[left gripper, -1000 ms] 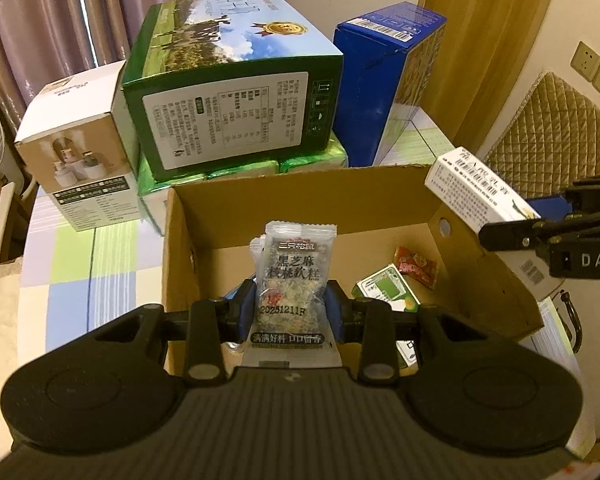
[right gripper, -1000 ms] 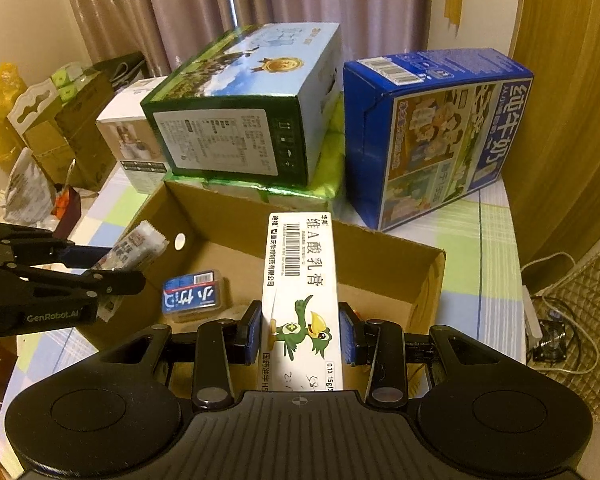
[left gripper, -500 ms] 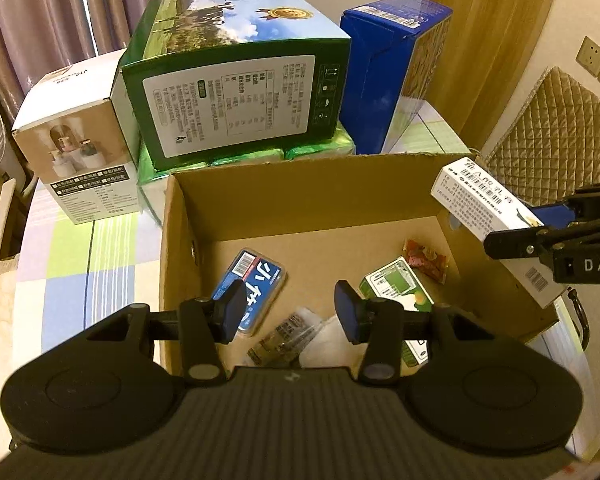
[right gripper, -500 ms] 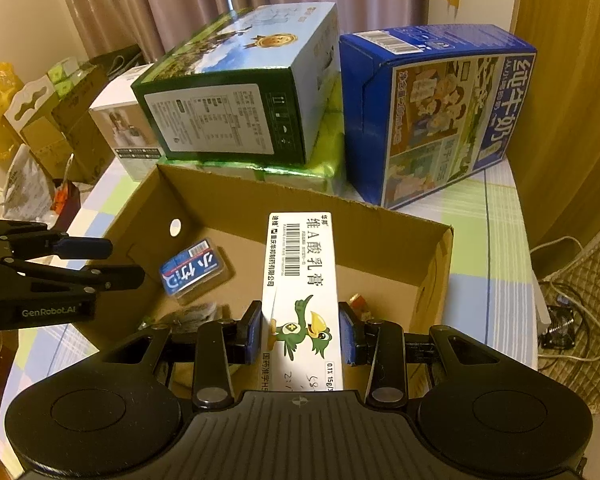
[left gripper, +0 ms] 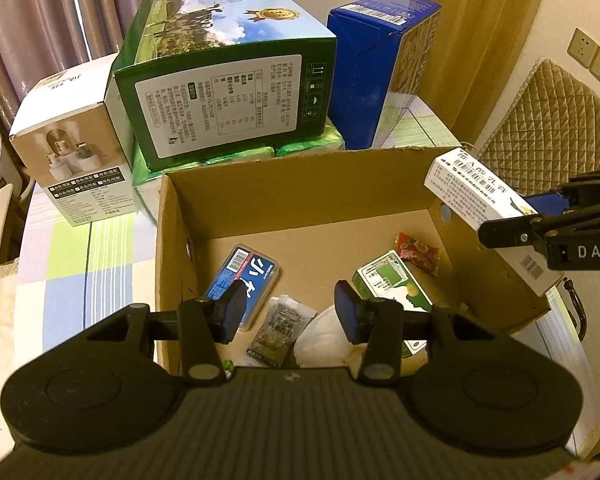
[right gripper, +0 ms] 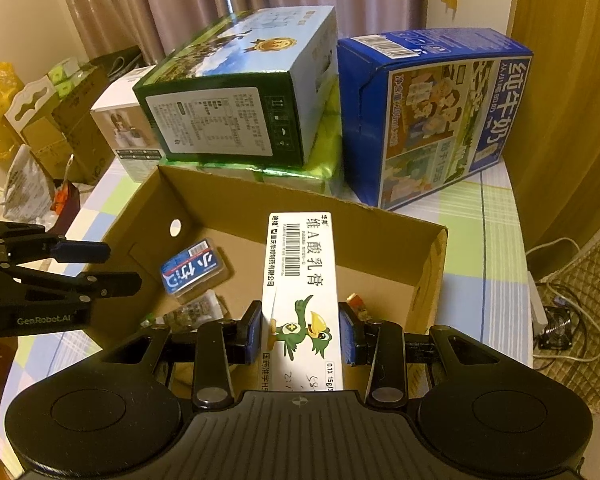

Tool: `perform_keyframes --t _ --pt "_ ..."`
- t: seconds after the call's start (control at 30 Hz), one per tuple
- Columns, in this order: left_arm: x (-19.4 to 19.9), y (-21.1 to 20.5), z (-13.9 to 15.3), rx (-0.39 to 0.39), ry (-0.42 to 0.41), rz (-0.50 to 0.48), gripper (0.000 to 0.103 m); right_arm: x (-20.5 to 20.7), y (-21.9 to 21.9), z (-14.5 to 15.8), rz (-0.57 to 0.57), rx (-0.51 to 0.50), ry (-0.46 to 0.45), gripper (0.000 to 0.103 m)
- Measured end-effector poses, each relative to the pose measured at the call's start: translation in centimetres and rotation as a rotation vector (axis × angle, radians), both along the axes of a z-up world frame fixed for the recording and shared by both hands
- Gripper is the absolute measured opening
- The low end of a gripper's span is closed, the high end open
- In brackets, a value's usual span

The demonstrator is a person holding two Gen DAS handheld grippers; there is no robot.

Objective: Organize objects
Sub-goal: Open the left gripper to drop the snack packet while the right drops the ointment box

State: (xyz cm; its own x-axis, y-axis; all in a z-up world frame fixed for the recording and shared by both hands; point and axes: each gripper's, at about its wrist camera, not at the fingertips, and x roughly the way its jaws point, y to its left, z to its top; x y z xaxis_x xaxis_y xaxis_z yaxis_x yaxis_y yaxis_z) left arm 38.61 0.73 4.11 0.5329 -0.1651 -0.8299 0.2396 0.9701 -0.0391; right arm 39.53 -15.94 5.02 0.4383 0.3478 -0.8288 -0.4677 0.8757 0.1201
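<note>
Each claw is matte black plastic: a ribbed central housing flanked by two round, disc-shaped lobes, with a crossbar carrying two black finger arms pinned by silver rivets. The left claw [left gripper: 290,312] and the right claw [right gripper: 300,334] both end in dark blue pads [left gripper: 346,312]. White lettering marks the sides, "GenRobot.AI" on the left one and "DAS" on the right.

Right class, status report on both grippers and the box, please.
Left gripper open, empty. Right gripper shut on white carton, above cardboard box. Nothing blocking.
</note>
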Motion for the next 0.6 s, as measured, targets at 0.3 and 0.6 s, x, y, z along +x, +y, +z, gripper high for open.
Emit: perform_keyframes --t 0.3,0.6 --pt "0.1 0.1 0.1 -0.001 -0.001 0.006 0.042 0.1 -0.2 0.0 -0.007 -0.002 -0.007 0.035" --pt "0.1 0.2 -0.2 -0.006 0.002 0.015 0.042 0.5 -1.1 0.2 -0.041 0.068 -0.049 0.062"
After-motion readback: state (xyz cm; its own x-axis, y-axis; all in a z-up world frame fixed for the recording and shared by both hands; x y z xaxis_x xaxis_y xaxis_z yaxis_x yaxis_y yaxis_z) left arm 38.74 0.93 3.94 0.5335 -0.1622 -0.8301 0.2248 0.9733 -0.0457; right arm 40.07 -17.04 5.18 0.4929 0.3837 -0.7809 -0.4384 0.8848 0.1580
